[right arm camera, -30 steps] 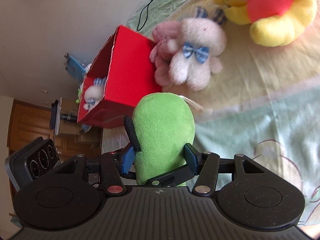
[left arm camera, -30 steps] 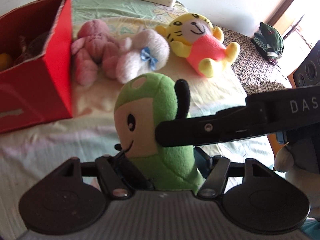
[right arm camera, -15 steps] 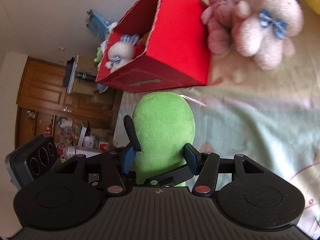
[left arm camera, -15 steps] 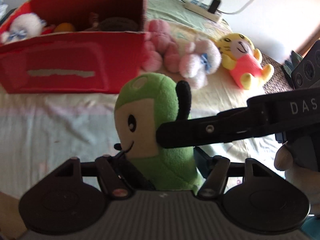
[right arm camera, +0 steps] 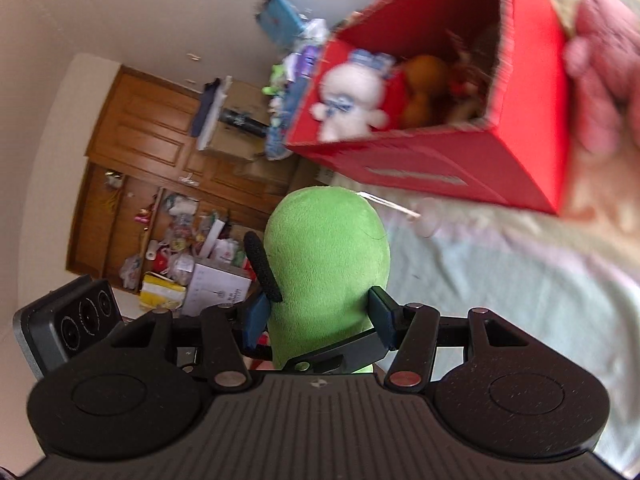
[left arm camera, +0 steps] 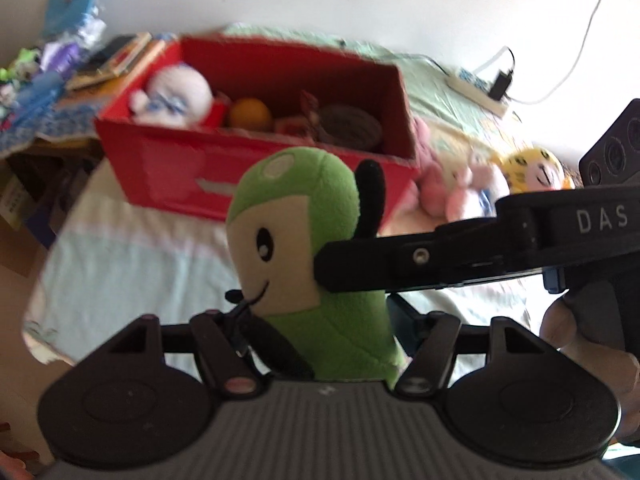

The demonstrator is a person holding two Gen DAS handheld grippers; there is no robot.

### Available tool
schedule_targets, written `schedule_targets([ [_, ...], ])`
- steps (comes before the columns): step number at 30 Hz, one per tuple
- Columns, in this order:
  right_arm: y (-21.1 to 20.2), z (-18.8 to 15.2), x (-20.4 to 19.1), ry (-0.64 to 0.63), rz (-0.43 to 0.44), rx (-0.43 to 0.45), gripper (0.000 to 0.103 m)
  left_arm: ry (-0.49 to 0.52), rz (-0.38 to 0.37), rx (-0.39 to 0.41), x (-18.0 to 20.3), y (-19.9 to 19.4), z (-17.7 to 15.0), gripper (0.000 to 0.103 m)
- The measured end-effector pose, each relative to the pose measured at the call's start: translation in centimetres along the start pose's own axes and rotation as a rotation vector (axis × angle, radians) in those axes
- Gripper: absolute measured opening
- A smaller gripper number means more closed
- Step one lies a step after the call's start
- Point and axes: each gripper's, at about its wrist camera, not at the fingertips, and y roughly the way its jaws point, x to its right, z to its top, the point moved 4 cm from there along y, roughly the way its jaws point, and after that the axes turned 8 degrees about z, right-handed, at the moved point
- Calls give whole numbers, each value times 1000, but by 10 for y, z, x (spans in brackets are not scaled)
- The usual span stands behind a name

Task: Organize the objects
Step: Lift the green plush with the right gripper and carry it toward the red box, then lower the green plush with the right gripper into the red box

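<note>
Plush (left arm camera: 320,264), green, is pinched by both the left hand-held gripper (left arm camera: 324,332) and the right hand-held gripper (right arm camera: 320,316), above the bed (left arm camera: 120,256) before the red box (left arm camera: 256,160).

White letters "DAS" stand on the right gripper (left arm camera: 320,276), its black arm

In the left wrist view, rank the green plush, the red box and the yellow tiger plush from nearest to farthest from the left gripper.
1. Green plush: clamped in the left gripper, dead centre.
2. Red box: on the bed behind the plush, upper left.
3. Yellow tiger plush: farthest, upper right, beyond the pink plush toys beside the box.
</note>
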Motion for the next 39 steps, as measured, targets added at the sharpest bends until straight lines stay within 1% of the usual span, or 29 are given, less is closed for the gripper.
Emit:
schedule_targets([
  [5, 11, 23, -21, -66, 40, 41, 57, 9, 17, 78, -16, -14, 27, 69],
  [8, 15, 37, -29, -96, 56, 84, 57, 18, 4, 118, -24, -17, 46, 70],
  [15, 20, 69, -37, -139, 56, 197, 57, 73, -32, 171, -38, -10, 91, 70],
  [22, 19, 94, -35, -147, 22, 316, 57, 154, -94, 199, -41, 8, 128, 70],
  [28, 22, 104, -19, -92, -33, 387, 57, 205, -155, 160, -43, 37, 143, 70],
  [36, 43, 112, 10, 12, -113, 412, 57, 226, -223, 50, -56, 90, 149, 70],
  [39, 48, 114, 20, 54, -125, 431, 57, 226, -251, 34, -61, 103, 151, 70],
])
